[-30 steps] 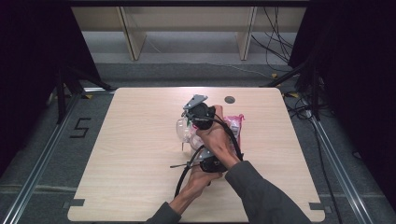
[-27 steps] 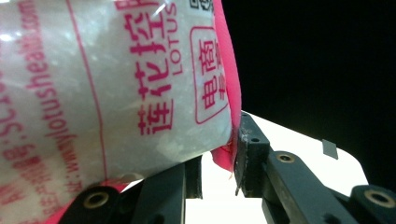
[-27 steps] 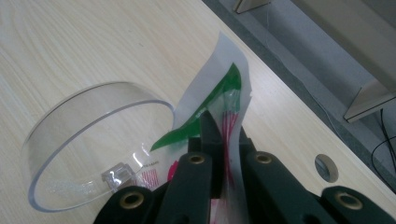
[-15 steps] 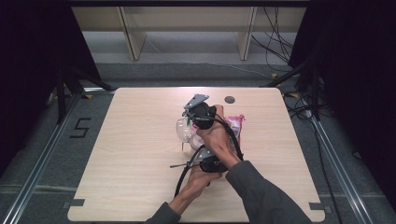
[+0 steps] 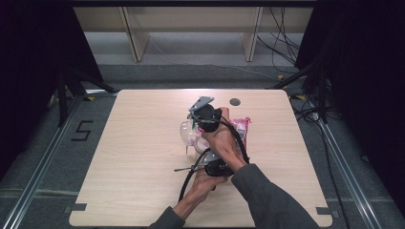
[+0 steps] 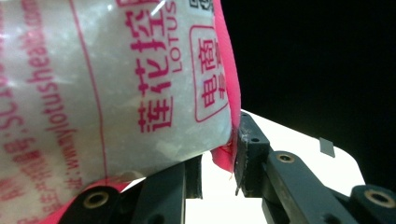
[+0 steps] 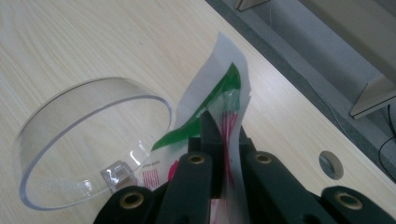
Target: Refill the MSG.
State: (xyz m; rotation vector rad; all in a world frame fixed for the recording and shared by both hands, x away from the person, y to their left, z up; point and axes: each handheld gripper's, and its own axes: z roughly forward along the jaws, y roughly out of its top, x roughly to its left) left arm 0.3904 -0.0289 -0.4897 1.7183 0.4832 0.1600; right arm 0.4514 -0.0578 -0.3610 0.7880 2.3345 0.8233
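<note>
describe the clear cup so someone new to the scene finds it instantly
Start at the wooden table and go to its middle, where the two grippers meet. The cup lies tipped on its side, just left of the pink-printed bag. It alone is see-through plastic with a round open rim.

Black jaws with brass screws, black cables, grey sleeve (image 5: 267, 200).

Pink-printed bag (image 6: 116, 79) cut off at top, left and bottom edges of left gripper view; red lettering partly lost there. Clear cup (image 5: 187, 133) mostly hidden behind right gripper (image 5: 203, 125) in high view. Green-and-white packet (image 7: 219, 100) lower end hidden behind black jaws in right gripper view.
</note>
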